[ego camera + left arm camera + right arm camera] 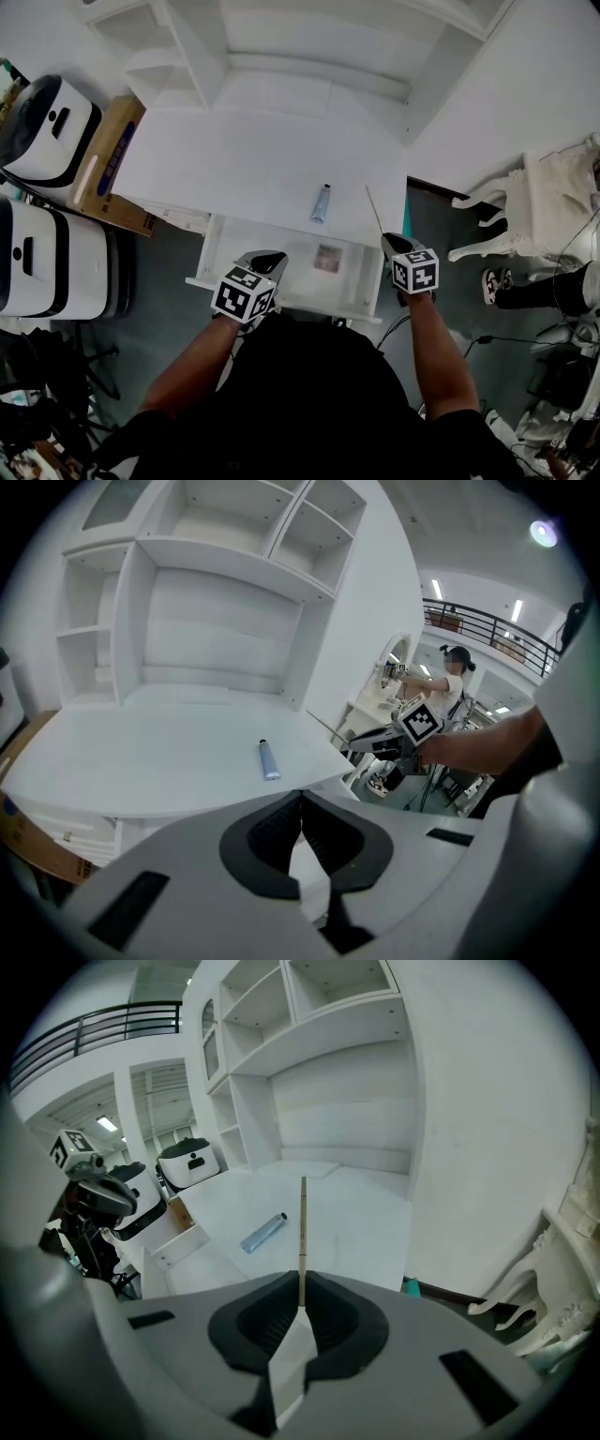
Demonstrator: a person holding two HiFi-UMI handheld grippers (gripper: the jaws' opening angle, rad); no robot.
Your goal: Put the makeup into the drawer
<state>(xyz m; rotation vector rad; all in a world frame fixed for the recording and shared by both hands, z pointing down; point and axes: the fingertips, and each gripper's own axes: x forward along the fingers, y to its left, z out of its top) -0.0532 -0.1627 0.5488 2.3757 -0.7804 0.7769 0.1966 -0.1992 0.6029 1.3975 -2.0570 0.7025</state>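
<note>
A blue-grey makeup tube (321, 203) lies on the white desk (234, 164), near its front edge. Below that edge the drawer (361, 281) stands pulled out, with a small square compact (326, 258) inside. My right gripper (396, 242) hangs over the drawer's right end, shut on a thin makeup pencil (374, 212) that points away toward the desk. In the right gripper view the pencil (302, 1227) rises from between the closed jaws, with the tube (263, 1233) to its left. My left gripper (265, 258) is over the drawer's left part, shut with nothing in it; its view shows the tube (269, 759) ahead.
A white hutch with shelves (178, 47) stands at the back of the desk. A cardboard box (111, 164) and two white machines (42, 131) are on the left. A white ornate chair (539, 206) stands on the right, with cables on the floor. A person (450, 682) stands far behind.
</note>
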